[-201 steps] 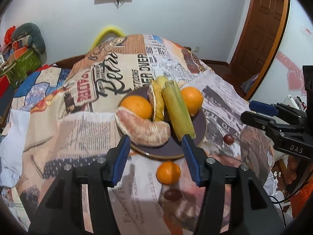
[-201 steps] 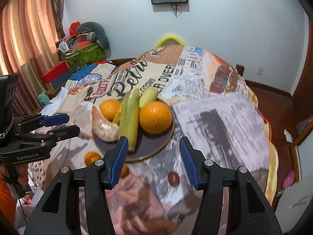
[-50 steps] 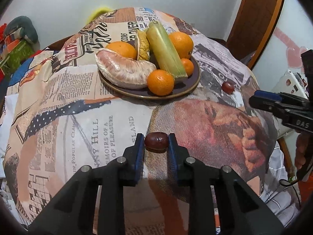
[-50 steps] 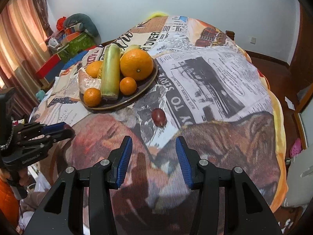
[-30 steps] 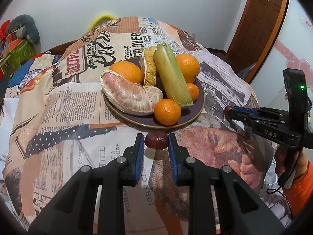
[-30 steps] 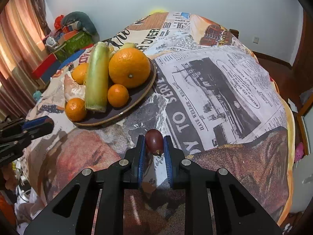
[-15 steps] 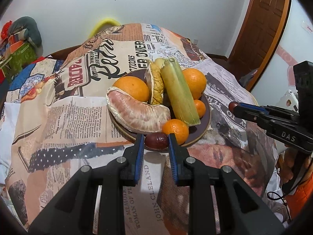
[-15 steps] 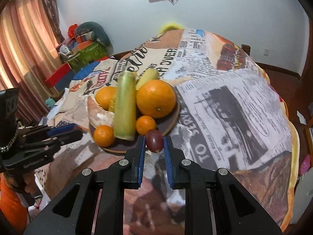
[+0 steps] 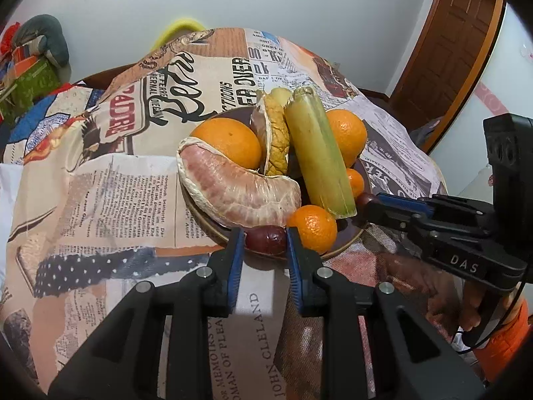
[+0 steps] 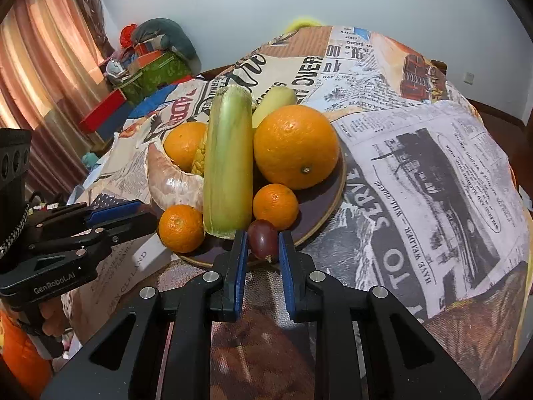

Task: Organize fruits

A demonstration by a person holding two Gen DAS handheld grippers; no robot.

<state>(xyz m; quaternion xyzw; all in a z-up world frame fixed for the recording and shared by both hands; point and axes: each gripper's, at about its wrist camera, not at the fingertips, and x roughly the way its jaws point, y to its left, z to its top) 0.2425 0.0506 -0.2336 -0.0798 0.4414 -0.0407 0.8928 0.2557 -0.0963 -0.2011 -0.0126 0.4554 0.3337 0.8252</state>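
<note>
A dark round plate (image 9: 349, 238) (image 10: 328, 200) on the newspaper-print tablecloth holds two big oranges, two small mandarins (image 9: 313, 228) (image 10: 275, 205), a peeled pomelo wedge (image 9: 233, 193), a green corn cob (image 9: 318, 153) (image 10: 228, 163) and a yellow piece. My left gripper (image 9: 265, 240) is shut on a dark red date (image 9: 266, 239) at the plate's near rim, between the pomelo and a mandarin. My right gripper (image 10: 263, 240) is shut on another dark red date (image 10: 262, 237) over the plate's near edge, just in front of a mandarin.
The tablecloth (image 10: 433, 173) drapes over a round table and falls away at the edges. A wooden door (image 9: 449, 43) stands at the right. Boxes and bundles (image 10: 146, 63) lie by a curtain at the left. A hand (image 9: 466, 303) grips the right tool.
Both grippers have carried their dates forward to the plate's near rim. The plate and fruit look larger and closer in both views.
</note>
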